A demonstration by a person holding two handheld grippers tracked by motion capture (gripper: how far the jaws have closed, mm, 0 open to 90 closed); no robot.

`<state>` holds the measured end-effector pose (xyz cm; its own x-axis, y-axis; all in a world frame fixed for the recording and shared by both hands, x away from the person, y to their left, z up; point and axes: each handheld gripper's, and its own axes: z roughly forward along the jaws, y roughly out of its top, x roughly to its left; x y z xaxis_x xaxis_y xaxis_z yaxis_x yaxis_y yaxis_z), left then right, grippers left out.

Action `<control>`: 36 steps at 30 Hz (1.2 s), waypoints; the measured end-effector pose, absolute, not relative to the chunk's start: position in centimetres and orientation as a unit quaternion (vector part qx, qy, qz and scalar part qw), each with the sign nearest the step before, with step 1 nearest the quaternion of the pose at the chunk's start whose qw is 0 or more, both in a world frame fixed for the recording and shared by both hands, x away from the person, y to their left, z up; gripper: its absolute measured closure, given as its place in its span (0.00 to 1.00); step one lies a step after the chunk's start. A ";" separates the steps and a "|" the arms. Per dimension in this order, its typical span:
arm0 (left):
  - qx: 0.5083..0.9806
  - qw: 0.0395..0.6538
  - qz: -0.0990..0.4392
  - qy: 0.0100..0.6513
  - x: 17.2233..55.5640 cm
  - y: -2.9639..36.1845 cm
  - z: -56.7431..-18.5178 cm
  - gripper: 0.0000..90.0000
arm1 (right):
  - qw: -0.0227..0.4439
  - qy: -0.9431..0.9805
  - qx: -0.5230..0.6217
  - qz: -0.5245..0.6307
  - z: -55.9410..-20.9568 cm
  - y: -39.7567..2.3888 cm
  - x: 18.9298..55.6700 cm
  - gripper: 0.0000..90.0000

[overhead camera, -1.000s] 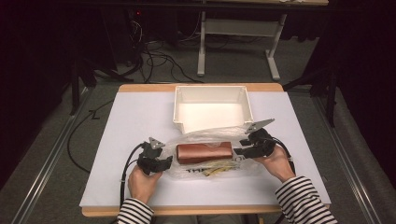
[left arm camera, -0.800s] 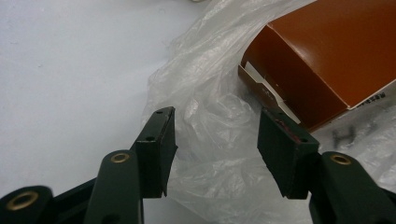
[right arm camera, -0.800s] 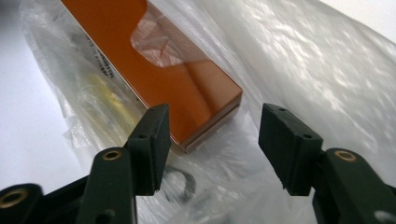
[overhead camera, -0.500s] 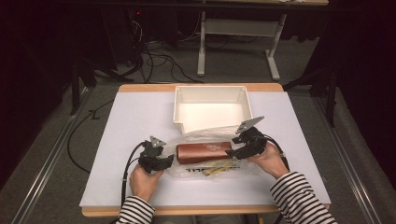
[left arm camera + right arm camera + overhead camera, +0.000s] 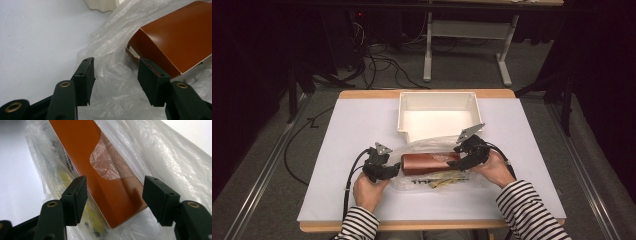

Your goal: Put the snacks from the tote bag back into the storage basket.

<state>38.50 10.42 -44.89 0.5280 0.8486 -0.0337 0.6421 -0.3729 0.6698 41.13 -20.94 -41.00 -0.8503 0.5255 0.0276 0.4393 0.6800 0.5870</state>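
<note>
A brown cardboard box (image 5: pixel 427 162) lies lengthwise inside a clear plastic bag (image 5: pixel 428 146) on the white table cover. My left gripper (image 5: pixel 398 167) is at the box's left end and stands open. Its jaws straddle loose crumpled bag film (image 5: pixel 112 50), with the box (image 5: pixel 175 37) just beyond them. My right gripper (image 5: pixel 458 159) is at the box's right end. Its jaws have just been opening, and the box end (image 5: pixel 82 142) sits between them (image 5: pixel 115 185) with a small gap on each side. A yellow printed item (image 5: pixel 65 177) lies under the box in the bag.
An empty white bin (image 5: pixel 404 112) stands just behind the bag, at the table's far middle. The white cover (image 5: pixel 352 135) stretches out to the left and right of the hands. A black cable (image 5: pixel 349 175) trails from the left gripper toward the front edge.
My right hand has slid left along the table toward the box's right end. The left hand and the box have stayed where they were.
</note>
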 end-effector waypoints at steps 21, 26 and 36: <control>0.813 0.320 0.161 0.459 38.6 10.4 -45.0 0.53 | 0.029 0.933 0.231 0.276 -42.3 -19.5 43.1 0.29; 0.813 0.321 0.161 0.459 38.6 10.4 -45.0 0.53 | 0.013 0.940 0.224 0.258 -42.9 -19.1 43.2 0.25; 0.822 0.296 0.157 0.461 39.0 9.9 -45.7 0.56 | 0.037 0.953 0.209 0.217 -43.3 -18.5 42.2 0.27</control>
<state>39.01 9.94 -45.68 0.5260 0.8504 -0.0150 0.6649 -0.4002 0.6307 42.23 -18.52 -43.32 -0.9096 0.4149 0.0195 0.3826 0.8184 0.4287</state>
